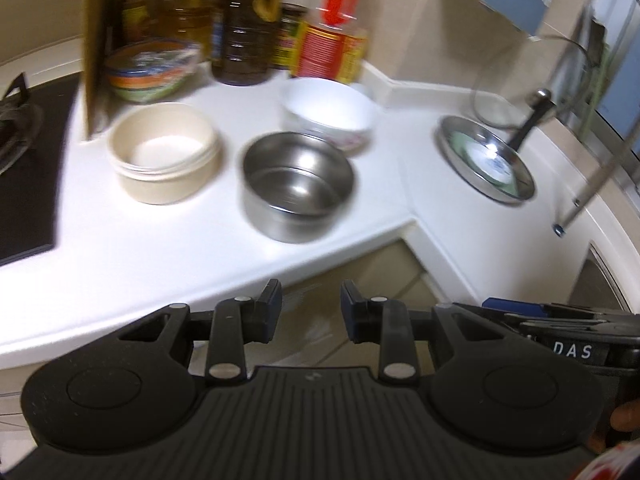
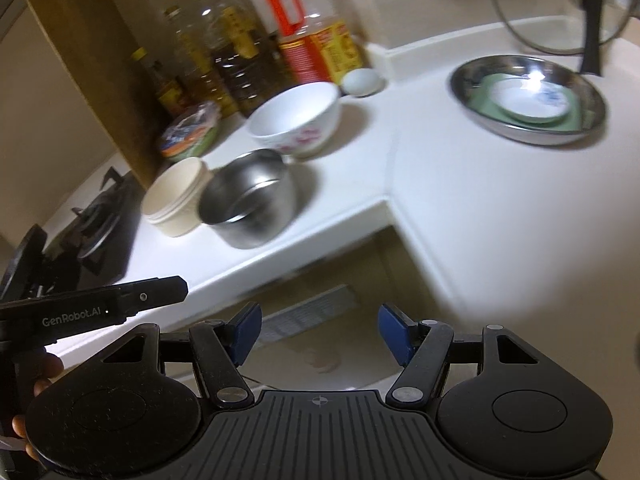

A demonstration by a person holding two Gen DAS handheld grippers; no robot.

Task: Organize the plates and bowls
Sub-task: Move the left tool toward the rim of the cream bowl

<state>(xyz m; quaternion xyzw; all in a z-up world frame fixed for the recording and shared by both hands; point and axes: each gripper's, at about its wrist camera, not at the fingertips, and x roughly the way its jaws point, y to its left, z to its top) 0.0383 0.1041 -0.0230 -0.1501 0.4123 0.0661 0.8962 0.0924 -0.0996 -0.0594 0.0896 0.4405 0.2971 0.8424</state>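
On the white counter (image 1: 200, 248) stand a cream bowl (image 1: 164, 152), a steel bowl (image 1: 298, 184) and a white flowered bowl (image 1: 328, 116). At the right a steel plate (image 1: 486, 160) holds a green plate and a small white dish. The same things show in the right wrist view: cream bowl (image 2: 174, 196), steel bowl (image 2: 248, 200), white bowl (image 2: 296, 120), steel plate (image 2: 528, 100) with the white dish (image 2: 530, 100). My left gripper (image 1: 310, 300) is open and empty, off the counter's front edge. My right gripper (image 2: 320, 328) is open and empty, also short of the counter.
Oil bottles and jars (image 1: 240, 28) line the back wall beside a cardboard sheet (image 1: 96, 40). A lidded tub (image 1: 152, 68) sits behind the cream bowl. A gas hob (image 1: 28, 160) lies at left. A glass lid (image 2: 560, 12) leans at the back right. An egg (image 2: 362, 82) lies by the bottles.
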